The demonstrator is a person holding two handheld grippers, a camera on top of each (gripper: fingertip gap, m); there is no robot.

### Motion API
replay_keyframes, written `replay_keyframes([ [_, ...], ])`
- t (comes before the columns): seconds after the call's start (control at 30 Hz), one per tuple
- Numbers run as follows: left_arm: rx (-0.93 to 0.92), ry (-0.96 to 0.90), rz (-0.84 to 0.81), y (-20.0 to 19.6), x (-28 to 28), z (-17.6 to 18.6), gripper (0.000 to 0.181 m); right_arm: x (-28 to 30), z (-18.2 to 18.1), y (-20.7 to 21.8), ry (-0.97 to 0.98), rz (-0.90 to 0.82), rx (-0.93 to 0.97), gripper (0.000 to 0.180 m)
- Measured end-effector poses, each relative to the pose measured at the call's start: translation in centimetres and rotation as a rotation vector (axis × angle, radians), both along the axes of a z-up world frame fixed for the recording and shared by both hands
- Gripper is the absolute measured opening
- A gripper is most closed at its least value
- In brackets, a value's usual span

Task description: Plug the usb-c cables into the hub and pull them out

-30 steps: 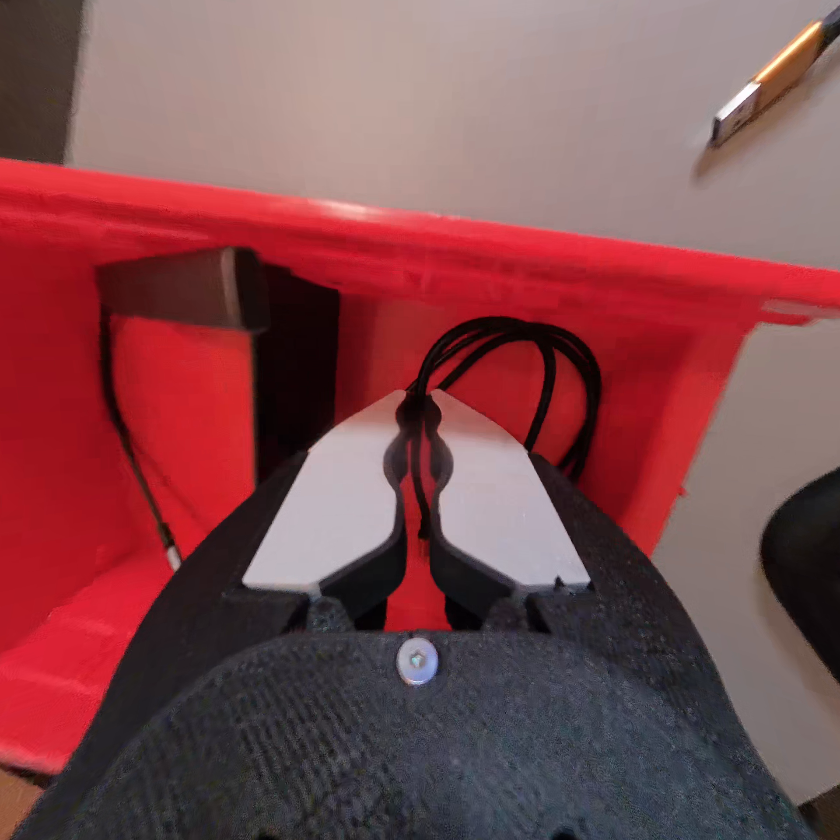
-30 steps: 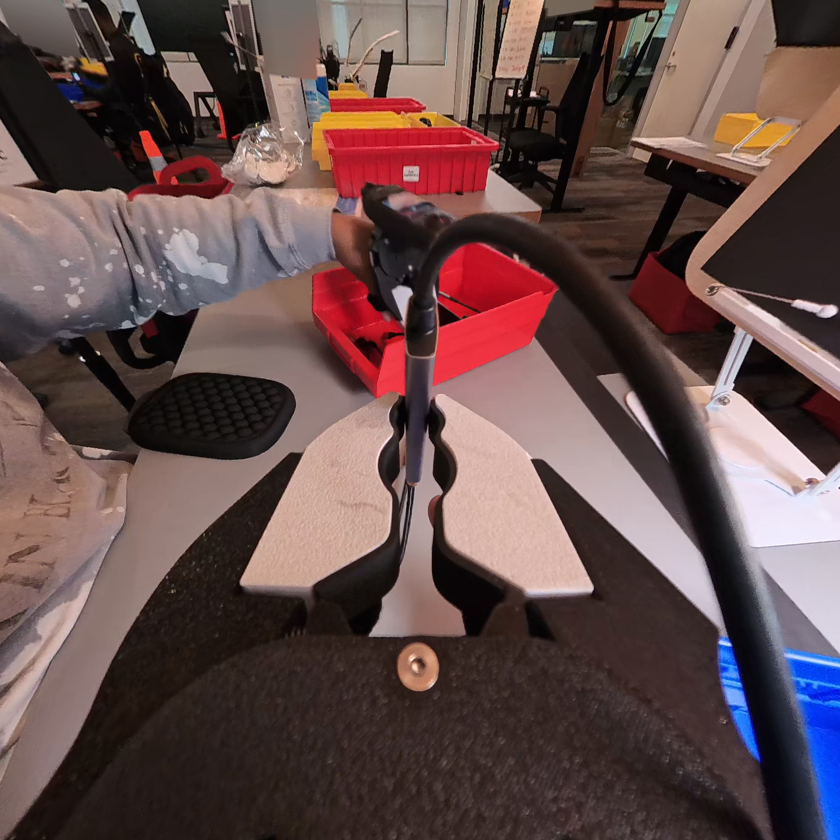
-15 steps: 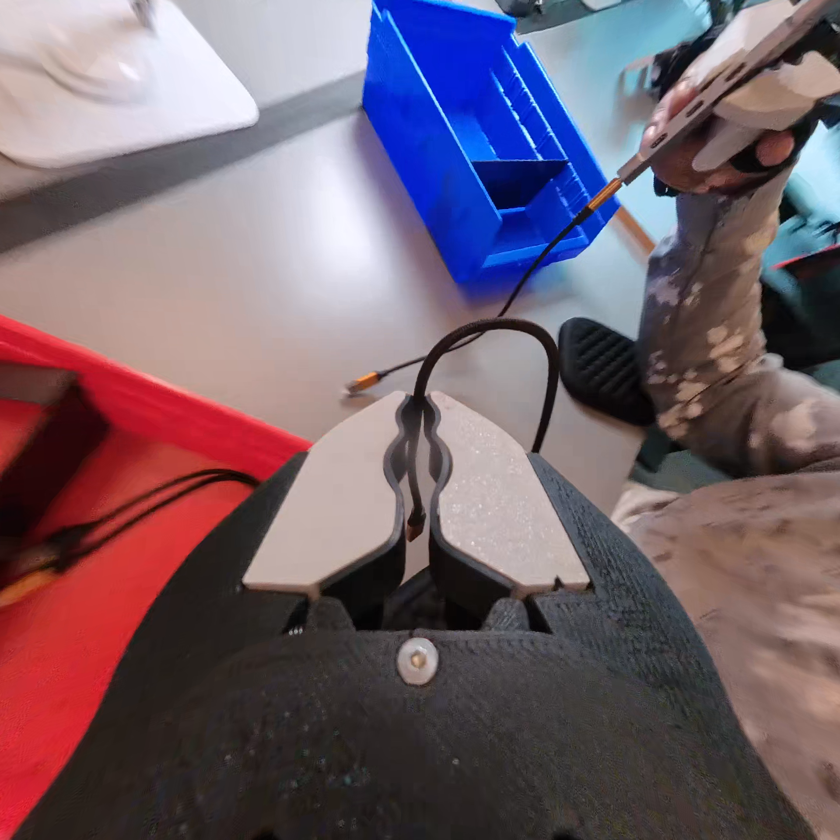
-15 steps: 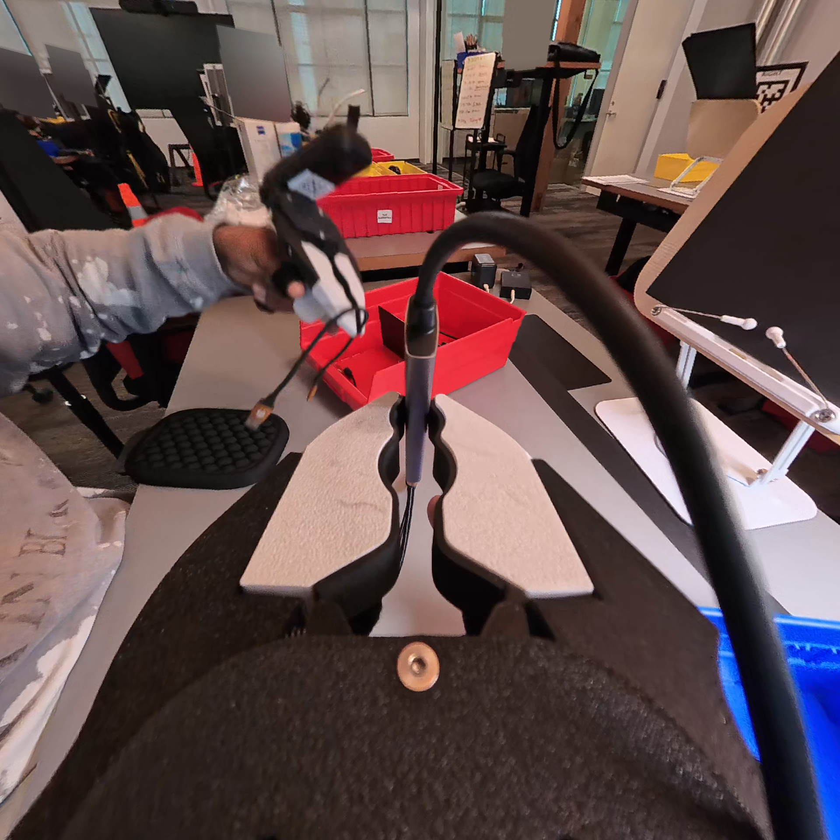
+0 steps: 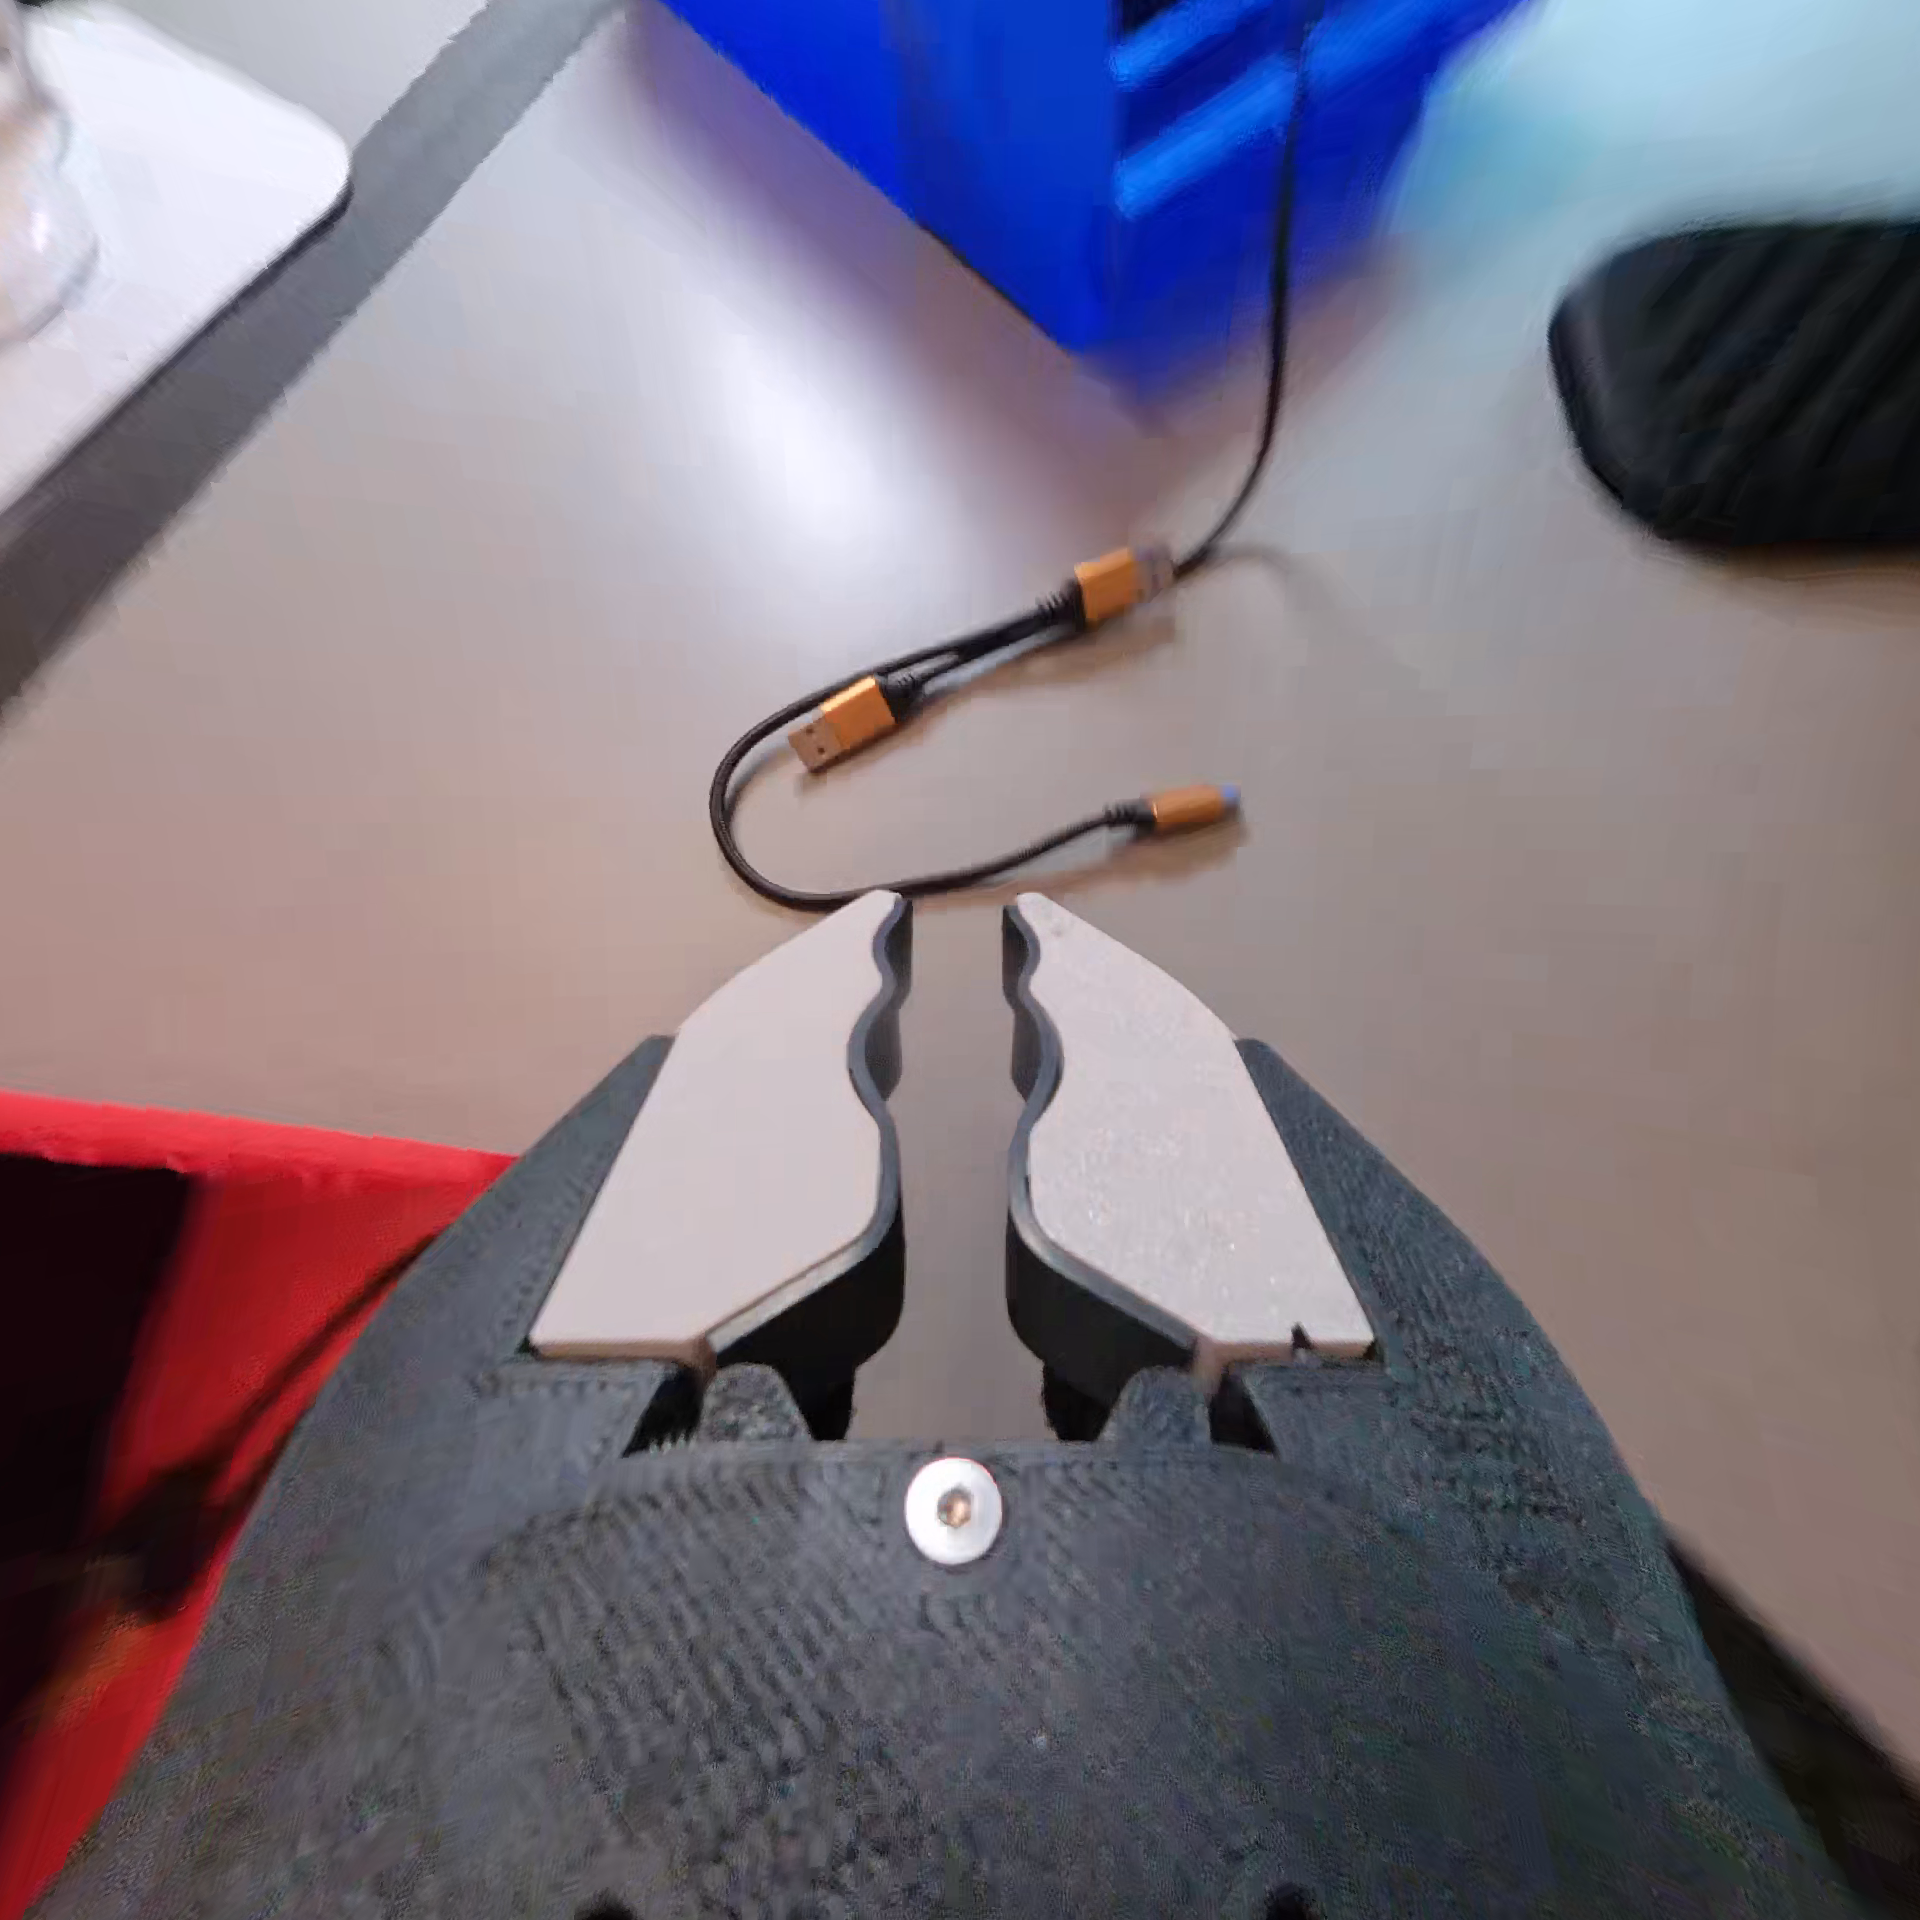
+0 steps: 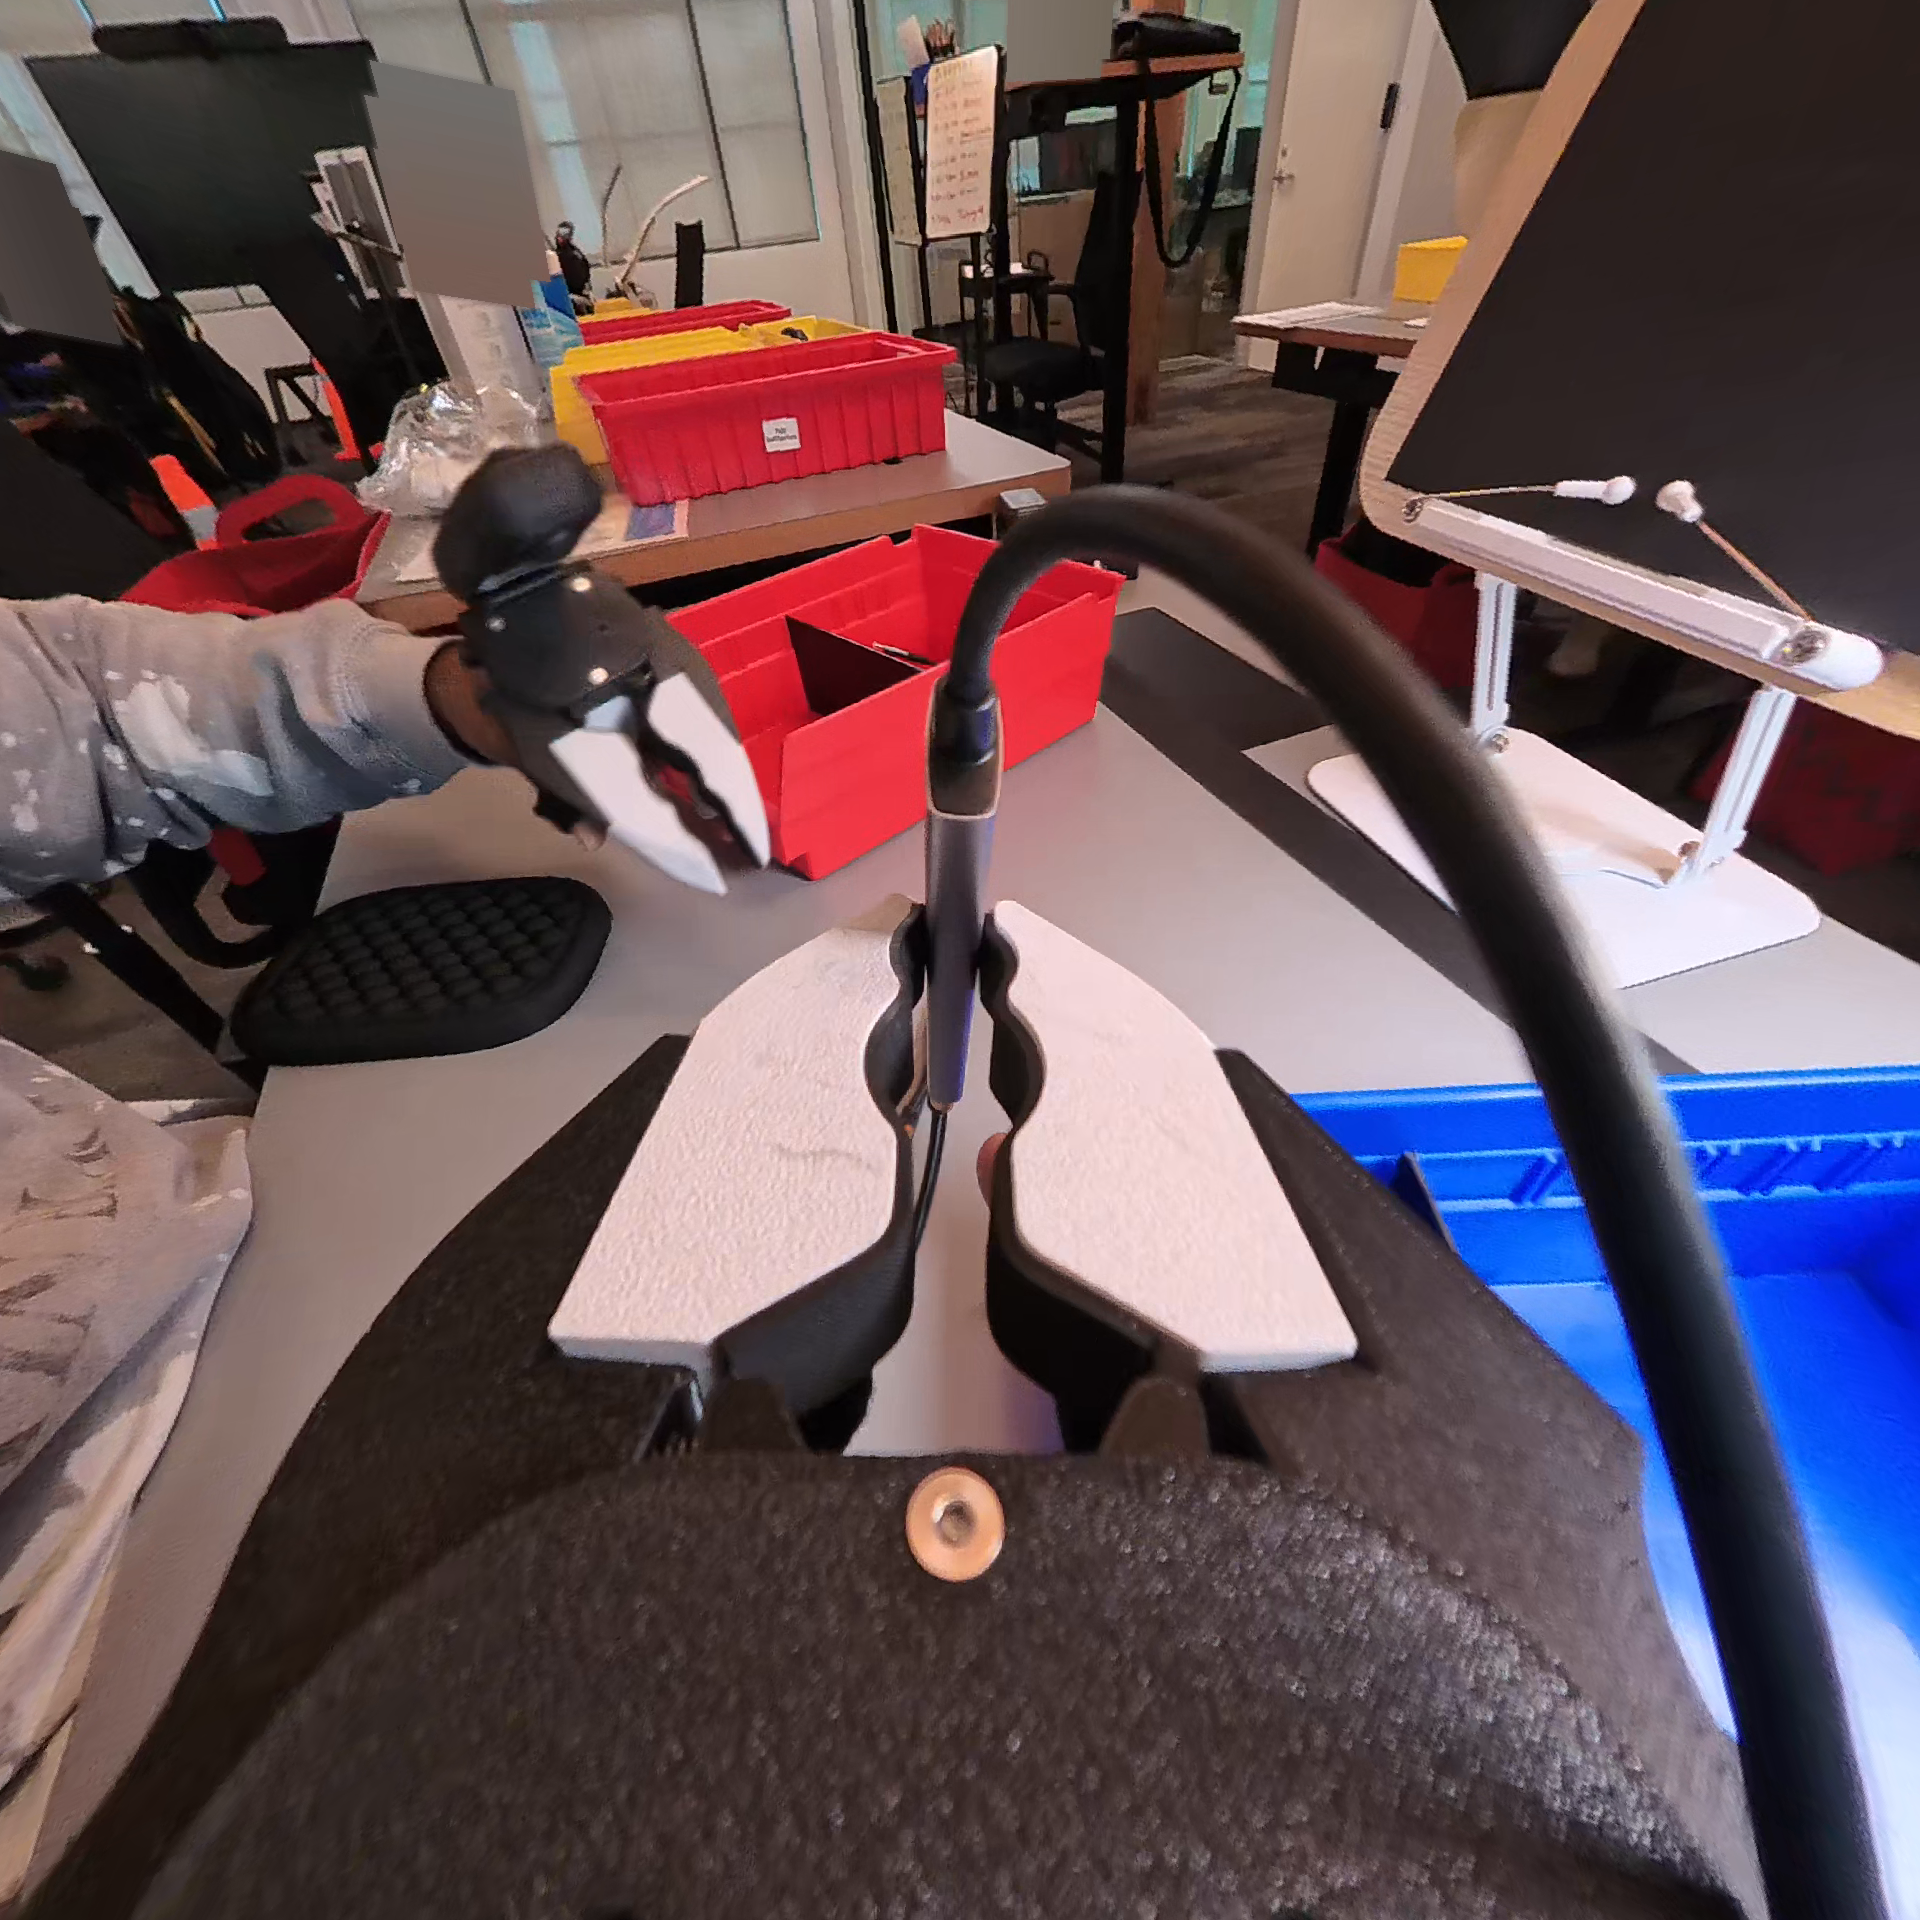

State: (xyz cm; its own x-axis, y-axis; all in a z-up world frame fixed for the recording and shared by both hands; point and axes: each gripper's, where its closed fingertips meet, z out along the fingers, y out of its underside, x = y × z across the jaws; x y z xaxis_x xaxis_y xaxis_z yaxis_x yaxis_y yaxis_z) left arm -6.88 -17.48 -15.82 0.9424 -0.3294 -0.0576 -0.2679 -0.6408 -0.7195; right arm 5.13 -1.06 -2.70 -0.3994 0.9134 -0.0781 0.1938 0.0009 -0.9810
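Observation:
My right gripper (image 6: 954, 920) is shut on the slim dark hub (image 6: 961, 831) and holds it upright above the grey table. The hub's thick black lead (image 6: 1455, 831) arches over to the right. A thin black cable (image 6: 925, 1174) hangs from the hub's lower end. My left gripper (image 5: 956, 914) is open and empty just above the table; it also shows in the right wrist view (image 6: 675, 800). Black braided cables with orange plugs (image 5: 852, 717) lie on the table right in front of its fingertips. One strand (image 5: 1273, 312) runs up out of view.
A red bin (image 6: 935, 717) stands behind the left gripper and shows at lower left in the left wrist view (image 5: 260, 1247). A blue bin (image 6: 1662, 1247) lies at right. A black ribbed pad (image 6: 416, 966) lies at left. A white stand base (image 6: 1558, 862) is at the far right. My hands' fingertips stand some 25 centimetres from each other.
My left gripper has lifted a black cable out of the red bin, swung over the table and opened; the cable now lies on the table. The right gripper has kept hold of the hub.

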Motion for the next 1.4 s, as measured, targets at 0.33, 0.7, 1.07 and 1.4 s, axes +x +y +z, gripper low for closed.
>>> replay_keyframes([
  [0.33, -0.238, 0.31, -0.471, 2.7, 4.7, -6.2, 0.028, -0.4, 1.4, -0.5, 0.038, 0.025, 0.031, 0.009],
  [0.7, -0.318, 0.073, -0.42, 3.0, 6.4, -6.6, 0.007, 3.6, 6.5, 1.7, 0.12, -0.002, 0.103, 0.009],
  [1.07, -0.056, -0.584, -0.334, 1.4, 8.0, 7.8, 0.006, 5.7, 7.2, -3.8, 0.094, 0.263, 0.308, 0.009],
  [1.4, -0.103, -0.83, -0.432, 2.9, 12.3, 8.4, 0.006, 1.5, -2.3, -9.2, -0.007, 0.557, 0.221, 0.009],
])
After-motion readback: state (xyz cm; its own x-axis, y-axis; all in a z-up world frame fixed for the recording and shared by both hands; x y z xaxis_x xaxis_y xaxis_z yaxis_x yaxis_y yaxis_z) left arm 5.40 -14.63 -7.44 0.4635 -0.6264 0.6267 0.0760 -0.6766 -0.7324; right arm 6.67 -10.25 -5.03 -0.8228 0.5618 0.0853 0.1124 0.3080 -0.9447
